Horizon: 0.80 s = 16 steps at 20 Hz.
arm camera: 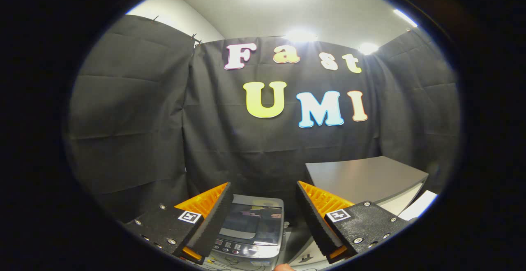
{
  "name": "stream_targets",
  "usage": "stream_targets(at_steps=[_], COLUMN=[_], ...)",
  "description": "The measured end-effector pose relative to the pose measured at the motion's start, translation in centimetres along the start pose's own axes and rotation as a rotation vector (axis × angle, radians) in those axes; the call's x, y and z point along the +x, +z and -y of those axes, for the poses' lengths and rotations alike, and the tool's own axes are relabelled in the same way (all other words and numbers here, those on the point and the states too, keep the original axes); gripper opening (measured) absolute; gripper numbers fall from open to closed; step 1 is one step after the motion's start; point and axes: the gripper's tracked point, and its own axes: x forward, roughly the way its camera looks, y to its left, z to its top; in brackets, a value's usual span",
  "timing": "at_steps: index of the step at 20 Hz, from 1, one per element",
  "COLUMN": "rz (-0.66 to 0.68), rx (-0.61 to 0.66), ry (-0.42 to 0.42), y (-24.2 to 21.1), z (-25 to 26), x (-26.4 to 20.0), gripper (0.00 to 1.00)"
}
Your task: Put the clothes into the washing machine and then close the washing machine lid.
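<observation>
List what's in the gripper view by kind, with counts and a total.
Washing machine, lid down, seen between and beyond the fingers: 1
Grey table, beyond the fingers, beside the machine: 1
Gripper, fingers apart with nothing between them: 1
Ceiling lights, lit: 4
No clothes visible.
Total: 7

gripper (263, 217): two wedge-shaped fingers, standing apart, nothing between them
finger faces (316, 199): ribbed
finger mounts (363, 221): rough-textured plates, silver screws along the edges
markings (190, 216): small square black-and-white tag on each mount
</observation>
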Motion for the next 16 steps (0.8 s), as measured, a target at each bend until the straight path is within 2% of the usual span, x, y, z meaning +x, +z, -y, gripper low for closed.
stream_targets(at_steps=[6,16], rz=[0.021,0.027], rx=[0.008,0.020], ry=[-0.029,-0.036], y=[1.5,2.0], z=[4.0,7.2], x=[-4.7,-10.4], gripper=[0.95,0.95])
